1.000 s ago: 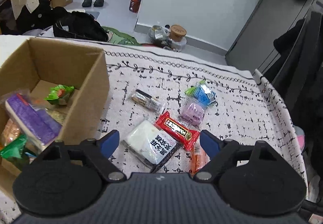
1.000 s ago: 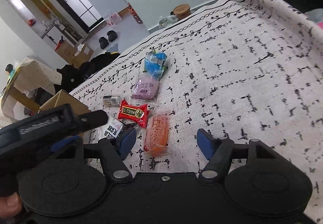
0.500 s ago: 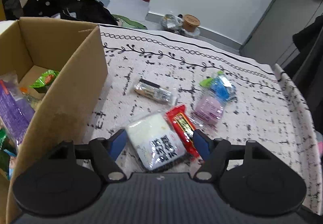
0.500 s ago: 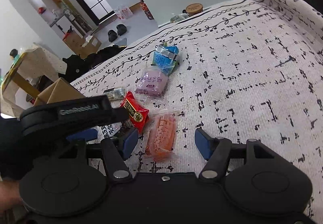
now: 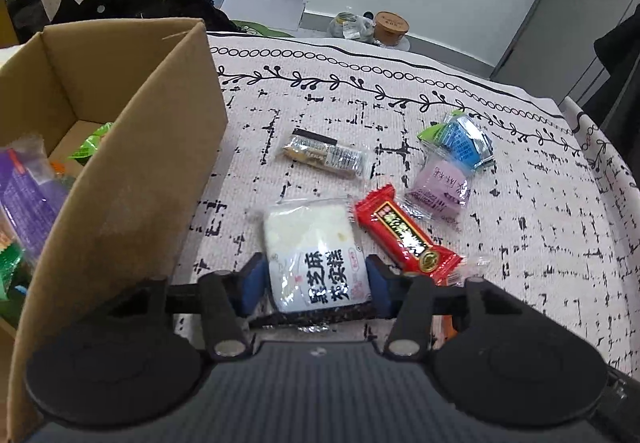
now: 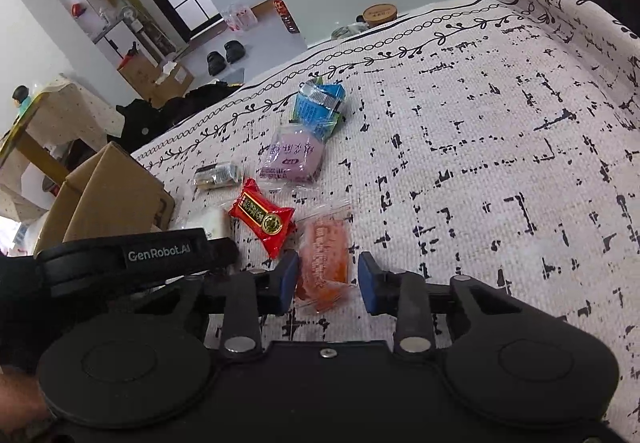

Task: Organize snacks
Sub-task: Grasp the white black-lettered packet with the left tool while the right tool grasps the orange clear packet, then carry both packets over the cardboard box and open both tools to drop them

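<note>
My left gripper (image 5: pixel 314 285) is shut on a white cake packet with black lettering (image 5: pixel 312 247) that lies on the patterned cloth (image 5: pixel 520 243). My right gripper (image 6: pixel 328 277) has narrowed around an orange snack packet (image 6: pixel 324 257); small gaps show beside the pads, so it is open. A red bar (image 5: pixel 404 235), a lilac packet (image 5: pixel 440 185), a blue-green packet (image 5: pixel 460 139) and a clear-wrapped dark bar (image 5: pixel 324 155) lie on the cloth. The red bar (image 6: pixel 262 217), lilac packet (image 6: pixel 292 157) and blue packet (image 6: pixel 318 107) also show in the right wrist view.
An open cardboard box (image 5: pixel 132 171) holding several snacks stands at the left, close to my left gripper; it also shows in the right wrist view (image 6: pixel 108 199). The cloth's far edge drops to a floor with bags, shoes and bottles. The left gripper's body (image 6: pixel 132 259) sits beside my right one.
My left gripper moved down and forward and shut on the white cake packet. My right gripper moved onto the orange packet and its jaws narrowed around it.
</note>
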